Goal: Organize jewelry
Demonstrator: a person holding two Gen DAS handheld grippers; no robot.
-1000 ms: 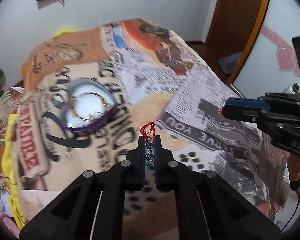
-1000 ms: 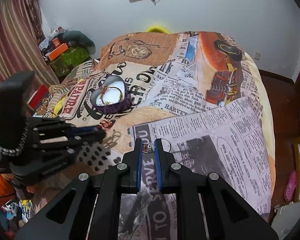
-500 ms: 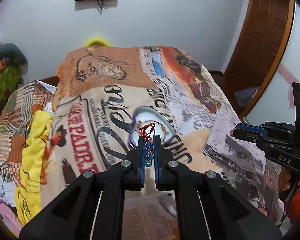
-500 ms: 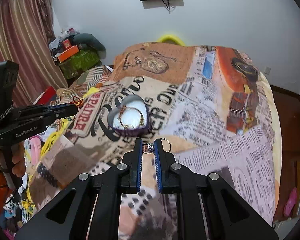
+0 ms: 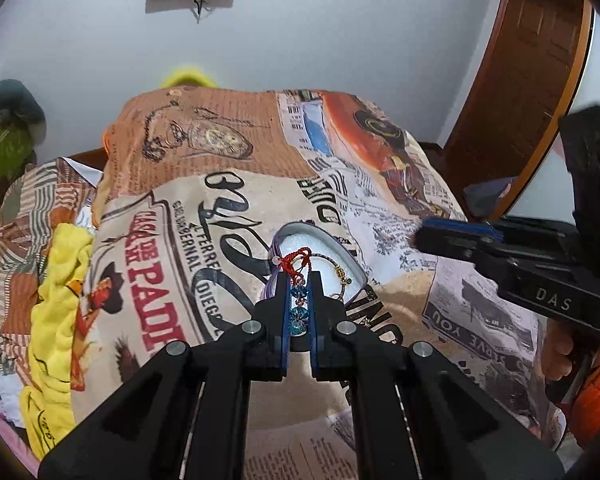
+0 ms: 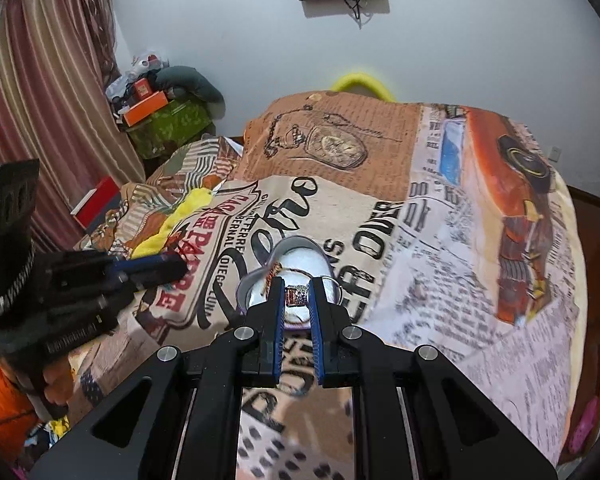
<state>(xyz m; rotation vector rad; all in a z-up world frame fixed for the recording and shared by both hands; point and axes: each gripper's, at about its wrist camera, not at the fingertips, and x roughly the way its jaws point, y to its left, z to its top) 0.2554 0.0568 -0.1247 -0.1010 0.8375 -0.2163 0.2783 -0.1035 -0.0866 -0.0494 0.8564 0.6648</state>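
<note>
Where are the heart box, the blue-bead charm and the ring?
heart box (image 6: 300, 258): right wrist view, on its white lining.
blue-bead charm (image 5: 299, 314): left wrist view, on its lower blue bead.
ring (image 6: 297, 295): right wrist view, on its sparkly top.

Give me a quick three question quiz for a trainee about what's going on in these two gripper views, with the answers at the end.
1. True or false: the left gripper is empty.
2. What does the right gripper hold? A) a coin B) a sparkly ring C) a key
3. What shape is the open box on the blanket, and what already lies in it?

Key:
1. False. It is shut on a red cord bracelet with blue beads.
2. B.
3. Heart-shaped, with a purple rim; a thin bangle lies on its white lining.
</note>
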